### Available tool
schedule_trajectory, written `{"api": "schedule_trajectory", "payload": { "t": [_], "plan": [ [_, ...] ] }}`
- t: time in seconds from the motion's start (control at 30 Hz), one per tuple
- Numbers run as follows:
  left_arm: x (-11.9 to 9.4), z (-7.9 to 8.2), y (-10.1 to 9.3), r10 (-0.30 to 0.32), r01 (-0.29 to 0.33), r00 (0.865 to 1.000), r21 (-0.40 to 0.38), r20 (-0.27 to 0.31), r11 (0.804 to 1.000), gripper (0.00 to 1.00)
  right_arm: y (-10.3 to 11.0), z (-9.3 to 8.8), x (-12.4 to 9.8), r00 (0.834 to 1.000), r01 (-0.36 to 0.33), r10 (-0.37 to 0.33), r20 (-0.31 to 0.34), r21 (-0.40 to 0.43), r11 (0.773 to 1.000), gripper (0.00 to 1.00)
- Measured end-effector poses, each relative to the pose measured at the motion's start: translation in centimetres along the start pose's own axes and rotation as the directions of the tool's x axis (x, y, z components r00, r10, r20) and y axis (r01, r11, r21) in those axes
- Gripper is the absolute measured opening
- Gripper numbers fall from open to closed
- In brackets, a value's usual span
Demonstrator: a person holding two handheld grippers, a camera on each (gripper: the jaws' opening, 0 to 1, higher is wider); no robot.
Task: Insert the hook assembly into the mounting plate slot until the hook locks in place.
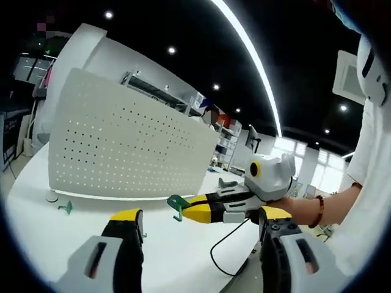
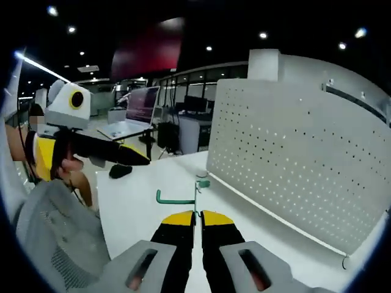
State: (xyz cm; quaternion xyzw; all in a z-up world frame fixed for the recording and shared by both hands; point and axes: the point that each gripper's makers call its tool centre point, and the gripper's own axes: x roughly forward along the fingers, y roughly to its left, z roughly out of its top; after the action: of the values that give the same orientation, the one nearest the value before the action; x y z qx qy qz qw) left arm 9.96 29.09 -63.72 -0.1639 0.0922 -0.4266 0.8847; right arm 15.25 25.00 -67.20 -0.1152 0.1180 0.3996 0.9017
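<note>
Green hook: the hook assembly [image 2: 177,196] is clamped at the tips of the right gripper [image 2: 197,215], its bar running out toward 9 o'clock and a thin stem rising from between the closed jaws; in the left gripper view the same hook [image 1: 178,205] sits at the tip of the right gripper [image 1: 204,210], which enters from 3 o'clock
Mounting plate: the white perforated plate [image 2: 299,162] stands upright on the white table [image 2: 140,201], filling the 1 to 4 o'clock part of the right gripper view; in the left gripper view it [image 1: 122,143] spans 9 to 12 o'clock
Progress: judged early to middle; the hook is picked up and carried but is apart from the plate, so lining up, insertion and locking are all left to do
Second hook: a small green piece [image 1: 66,208] lies on the table [image 1: 36,201] near the plate's lower corner at 8 o'clock in the left gripper view; whether it belongs to the task cannot be told
Left gripper: its jaws stand wide apart and hold nothing [image 1: 201,229]; in the right gripper view it [image 2: 137,157] hangs at 9 o'clock, held by a hand [image 2: 70,163], well away from the plate
Right gripper pose: held low over the table, pointing along the plate's face rather than square to it; it likely needs turning toward the holes
Visibility: hook and plate both show in each view
</note>
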Motion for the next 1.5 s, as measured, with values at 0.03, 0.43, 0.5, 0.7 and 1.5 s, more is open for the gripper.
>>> {"api": "schedule_trajectory", "payload": {
  "t": [0.03, 0.43, 0.5, 0.7, 1.5],
  "plan": [
    [0.1, 0.0, 0.1, -0.003, 0.003, 1.0, -0.017, 0.004, 1.0, 0.77, 0.0, 0.2, 0.0, 1.0, 0.005, -0.005, 0.005, -0.001, 1.0, 0.02],
    [0.2, 0.8, 1.9, -0.003, 0.014, 0.999, -0.212, 0.054, 0.977, 0.69, 1.2, 1.8, 0.5, 0.996, -0.008, 0.004, 0.087, 0.048, 0.999, 0.03],
    [0.1, 0.9, 2.1, 0.0, 0.015, 0.998, -0.231, 0.063, 0.973, 0.66, 1.4, 2.0, 0.6, 0.995, -0.008, 0.003, 0.096, 0.048, 0.999, 0.03],
    [0.0, 0.9, 2.5, 0.015, 0.009, 0.996, -0.278, 0.082, 0.961, 0.56, 2.2, 3.2, 0.6, 0.991, -0.01, 0.003, 0.137, 0.051, 0.999, 0.03],
    [0.0, 1.6, 1.5, 0.016, 0.07, 0.984, -0.462, 0.179, 0.884, 0.09, 3.9, 5.1, -0.3, 0.98, -0.038, 0.026, 0.195, 0.054, 0.998, 0.03]
  ]
}}
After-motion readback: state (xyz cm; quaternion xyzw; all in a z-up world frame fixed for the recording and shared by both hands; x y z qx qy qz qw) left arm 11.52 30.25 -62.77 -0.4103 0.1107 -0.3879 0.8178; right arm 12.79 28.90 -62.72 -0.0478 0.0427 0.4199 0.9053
